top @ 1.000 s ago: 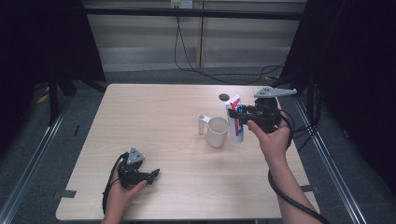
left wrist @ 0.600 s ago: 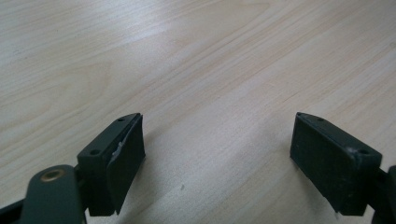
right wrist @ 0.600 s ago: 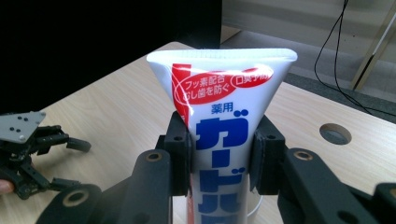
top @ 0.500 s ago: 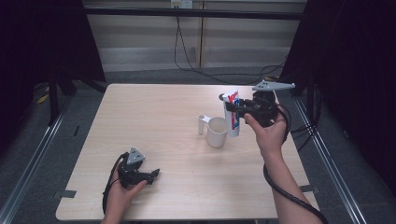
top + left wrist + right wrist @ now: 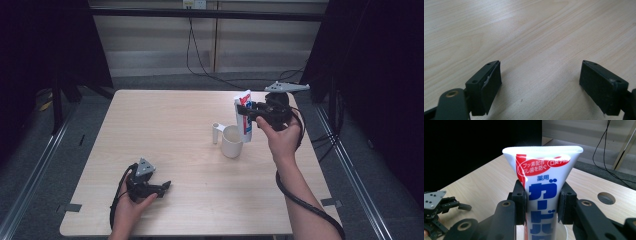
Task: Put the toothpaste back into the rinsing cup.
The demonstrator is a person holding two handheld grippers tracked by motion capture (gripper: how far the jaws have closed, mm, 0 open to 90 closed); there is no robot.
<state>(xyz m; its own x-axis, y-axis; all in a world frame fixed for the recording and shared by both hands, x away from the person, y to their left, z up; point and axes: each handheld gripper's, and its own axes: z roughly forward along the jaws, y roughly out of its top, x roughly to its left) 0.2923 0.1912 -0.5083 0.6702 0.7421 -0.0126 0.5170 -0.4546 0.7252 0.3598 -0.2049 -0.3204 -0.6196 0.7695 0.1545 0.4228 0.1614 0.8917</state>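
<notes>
My right gripper (image 5: 246, 113) is shut on a white toothpaste tube (image 5: 244, 117) with red and blue print, held upright with its flat crimped end up, just above the right rim of a white mug (image 5: 231, 141). In the right gripper view the tube (image 5: 543, 185) stands clamped between the two pads, its lower end over the mug's rim (image 5: 566, 230). My left gripper (image 5: 162, 187) rests on the table near the front left, held by a hand, its jaws open and empty. The left gripper view has the open gripper (image 5: 541, 82) over bare wood.
The light wooden table (image 5: 165, 130) has a round cable hole (image 5: 606, 197) near its far right. Black curtains stand to both sides, and a cable trails from my right gripper past the table's right edge (image 5: 320, 150).
My right gripper has lifted the tube off the table, turned it upright and carried it left over the mug's rim. The left gripper has stayed put.
</notes>
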